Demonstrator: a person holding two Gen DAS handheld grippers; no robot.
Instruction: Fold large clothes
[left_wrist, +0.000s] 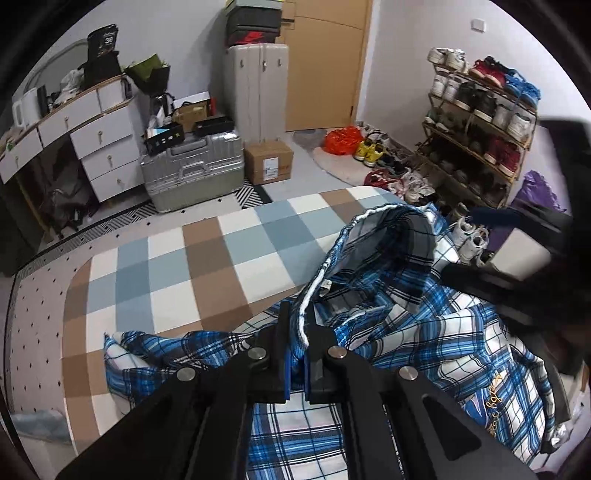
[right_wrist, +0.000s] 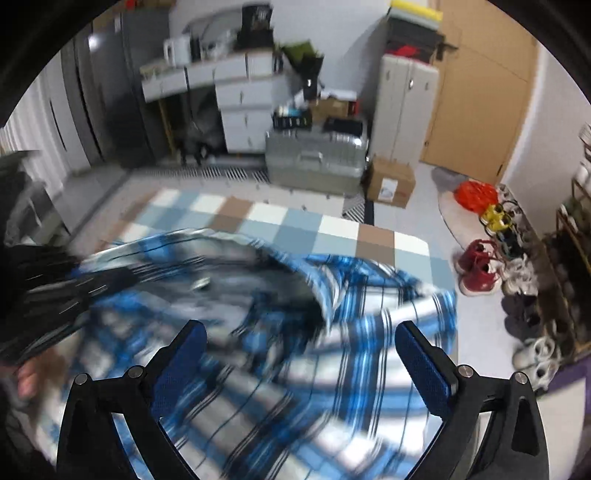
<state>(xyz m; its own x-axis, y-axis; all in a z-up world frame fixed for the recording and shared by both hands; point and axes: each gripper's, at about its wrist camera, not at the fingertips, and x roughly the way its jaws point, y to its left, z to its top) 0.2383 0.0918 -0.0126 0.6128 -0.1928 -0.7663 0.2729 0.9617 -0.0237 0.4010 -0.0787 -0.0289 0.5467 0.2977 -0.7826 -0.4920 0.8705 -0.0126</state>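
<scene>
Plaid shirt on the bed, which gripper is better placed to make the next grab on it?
Probably the right gripper: its fingers stand open and empty above the plaid shirt. The left gripper is shut on the shirt's edge.

The plaid shirt is thin woven cloth, matt, with a white stitched edge. The checked bedspread looks like soft matt fabric. The left gripper is matt black plastic with shiny metal pins and blue textured pads. The suitcase is ribbed silvery metal, the box plain cardboard
</scene>
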